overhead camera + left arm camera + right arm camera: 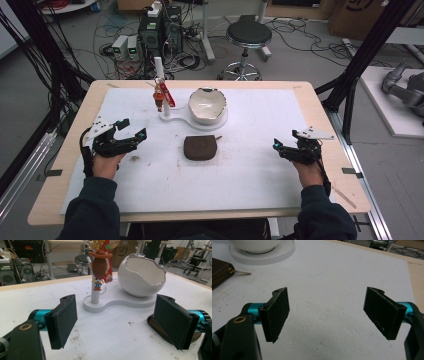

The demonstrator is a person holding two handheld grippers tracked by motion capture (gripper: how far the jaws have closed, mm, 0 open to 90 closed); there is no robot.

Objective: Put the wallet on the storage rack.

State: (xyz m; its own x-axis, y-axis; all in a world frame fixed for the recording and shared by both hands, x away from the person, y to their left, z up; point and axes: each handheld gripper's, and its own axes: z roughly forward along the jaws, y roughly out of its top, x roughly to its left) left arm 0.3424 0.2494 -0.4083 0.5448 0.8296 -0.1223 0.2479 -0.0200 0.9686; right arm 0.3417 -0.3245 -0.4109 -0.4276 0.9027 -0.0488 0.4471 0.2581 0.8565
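High view: brown pouch (pixel 201 147) lies mid-tabletop (pixel 250 170), just before the bowl (pixel 207 105). My left hand-held gripper (pixel 131 131) and right hand-held gripper (pixel 278 145) gape empty. Pouch looks soft, light; I'd pinch an edge, off the zipper.

The pouch (pixel 201 148) lies on the mat (pixel 250 175), before the bowl (pixel 207 105) and its left-hand figurine stand (pixel 161 97).
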